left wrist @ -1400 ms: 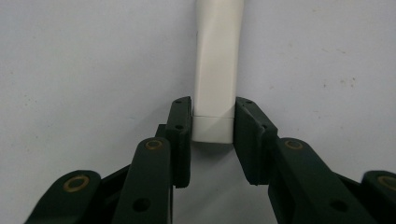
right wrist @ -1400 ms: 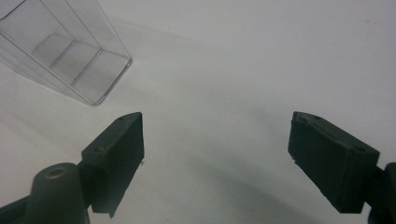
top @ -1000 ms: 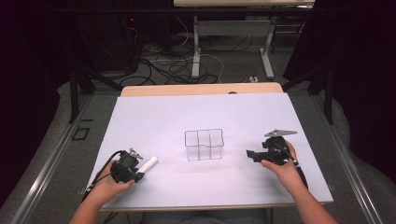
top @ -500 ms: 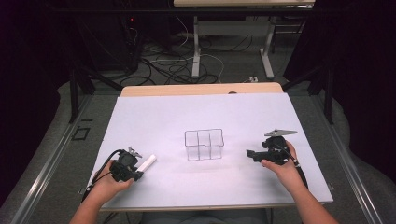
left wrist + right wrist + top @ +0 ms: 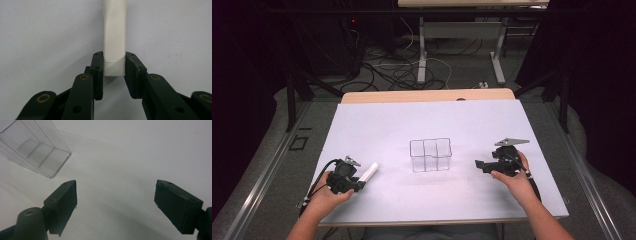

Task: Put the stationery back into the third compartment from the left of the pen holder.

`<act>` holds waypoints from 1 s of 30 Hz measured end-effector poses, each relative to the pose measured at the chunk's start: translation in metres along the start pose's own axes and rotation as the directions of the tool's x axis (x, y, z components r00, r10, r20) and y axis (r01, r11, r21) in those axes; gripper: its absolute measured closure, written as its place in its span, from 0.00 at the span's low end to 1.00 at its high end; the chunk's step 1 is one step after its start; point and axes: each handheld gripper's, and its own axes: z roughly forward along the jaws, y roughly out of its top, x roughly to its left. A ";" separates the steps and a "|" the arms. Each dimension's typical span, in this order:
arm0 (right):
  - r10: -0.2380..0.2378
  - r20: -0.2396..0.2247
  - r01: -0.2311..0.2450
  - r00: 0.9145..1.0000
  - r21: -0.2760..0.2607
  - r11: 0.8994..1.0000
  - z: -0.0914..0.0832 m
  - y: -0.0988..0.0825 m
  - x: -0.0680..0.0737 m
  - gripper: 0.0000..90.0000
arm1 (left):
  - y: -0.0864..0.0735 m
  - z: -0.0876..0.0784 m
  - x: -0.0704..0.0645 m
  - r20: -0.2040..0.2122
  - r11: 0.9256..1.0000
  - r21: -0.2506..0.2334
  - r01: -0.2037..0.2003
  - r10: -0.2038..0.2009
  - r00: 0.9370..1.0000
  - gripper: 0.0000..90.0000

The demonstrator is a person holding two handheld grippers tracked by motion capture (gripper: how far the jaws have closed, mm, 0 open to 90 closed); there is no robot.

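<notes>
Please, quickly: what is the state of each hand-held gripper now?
Left hand-held gripper: closed on the white tube.
Right hand-held gripper: open, holding nothing, beside the clear box.

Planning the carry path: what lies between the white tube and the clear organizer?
Nothing: in the high view, bare white tabletop separates the white flat plastic tube from the clear three-compartment plastic organizer.

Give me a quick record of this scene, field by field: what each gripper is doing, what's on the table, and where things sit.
left gripper: shut on the end of the white tube
right gripper: open, nothing between its jaws
clear organizer: mid table, three compartments, all empty
white tube position: left of the organizer, apart from it
table: covered by a white sheet
</notes>
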 end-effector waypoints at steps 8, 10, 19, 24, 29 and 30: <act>0.006 0.008 -0.006 1.000 -0.004 1.000 -0.002 0.001 0.002 0.19 | 0.004 -0.010 -0.002 0.025 0.997 -0.078 0.021 -0.019 1.000 0.79; 0.014 0.010 -0.014 1.000 -0.006 1.000 -0.003 0.002 0.003 0.18 | 0.004 -0.011 -0.004 0.027 0.993 -0.108 0.041 -0.039 0.999 0.79; 0.032 0.008 -0.032 0.999 -0.047 0.998 -0.007 0.005 0.009 0.16 | 0.007 -0.022 -0.007 0.018 0.972 -0.225 0.061 -0.059 0.998 0.79; 0.039 0.006 -0.038 0.999 -0.053 0.998 -0.008 0.005 0.013 0.16 | 0.008 -0.027 -0.011 0.011 0.957 -0.281 0.074 -0.073 0.997 0.79; 0.055 -0.014 -0.056 0.998 -0.071 0.996 -0.008 0.006 0.016 0.12 | 0.010 -0.032 -0.017 0.014 0.930 -0.354 0.100 -0.102 0.995 0.79; 0.065 -0.021 -0.066 0.998 -0.071 0.995 -0.008 0.007 0.017 0.11 | 0.010 -0.033 -0.018 0.015 0.927 -0.361 0.104 -0.105 0.994 0.79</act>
